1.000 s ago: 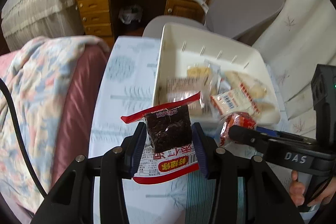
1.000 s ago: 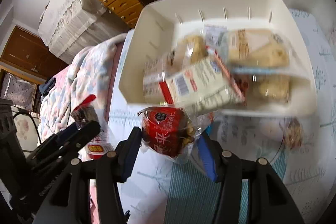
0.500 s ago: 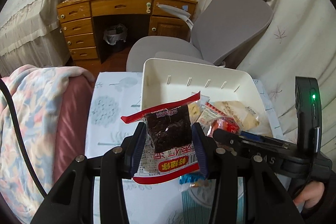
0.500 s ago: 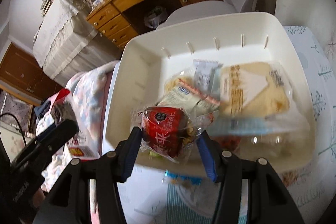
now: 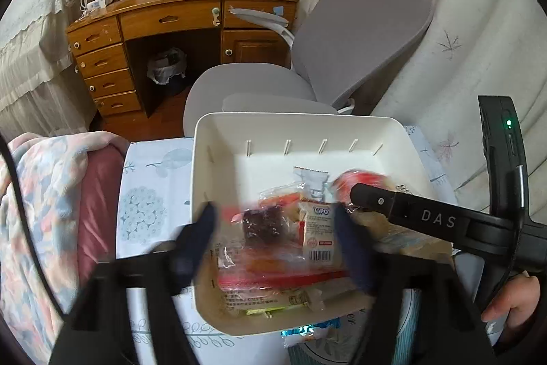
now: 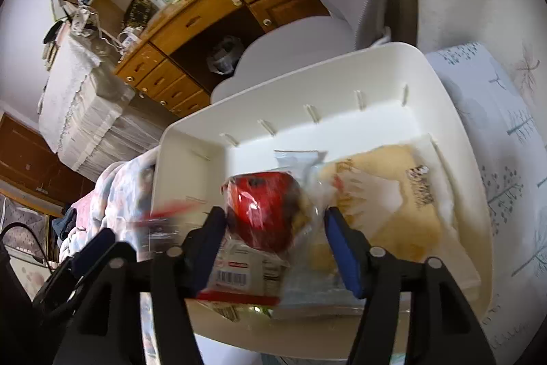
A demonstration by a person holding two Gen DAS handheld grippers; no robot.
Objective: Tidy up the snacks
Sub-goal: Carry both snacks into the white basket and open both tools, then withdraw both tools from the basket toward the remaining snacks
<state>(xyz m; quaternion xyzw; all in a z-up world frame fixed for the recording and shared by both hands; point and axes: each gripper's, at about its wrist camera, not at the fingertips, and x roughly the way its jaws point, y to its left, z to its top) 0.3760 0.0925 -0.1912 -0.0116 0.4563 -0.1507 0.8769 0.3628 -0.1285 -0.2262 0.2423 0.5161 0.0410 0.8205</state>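
A white bin [image 5: 218, 166] [image 6: 444, 112] holds several wrapped snacks. My left gripper [image 5: 273, 236] hangs over its near left part with the fingers spread wide and blurred. The dark-filled snack packet with red edges [image 5: 261, 224] lies loose between them among the other snacks. My right gripper [image 6: 275, 223] is over the bin with the fingers apart, and the red round snack packet [image 6: 263, 207] [image 5: 355, 178] sits between them, blurred. A large pale bread pack [image 6: 386, 190] lies in the bin's right part.
The bin stands on a pale patterned tablecloth [image 5: 150, 194]. A blue-wrapped snack [image 5: 307, 330] lies on the cloth just in front of the bin. A grey office chair [image 5: 342, 40] and a wooden desk [image 5: 171, 23] stand behind. A blanket-covered bed [image 5: 44, 211] is left.
Both grippers moved forward over the bin. My left gripper opened and let go of the dark snack packet. My right gripper opened wider around the red packet.
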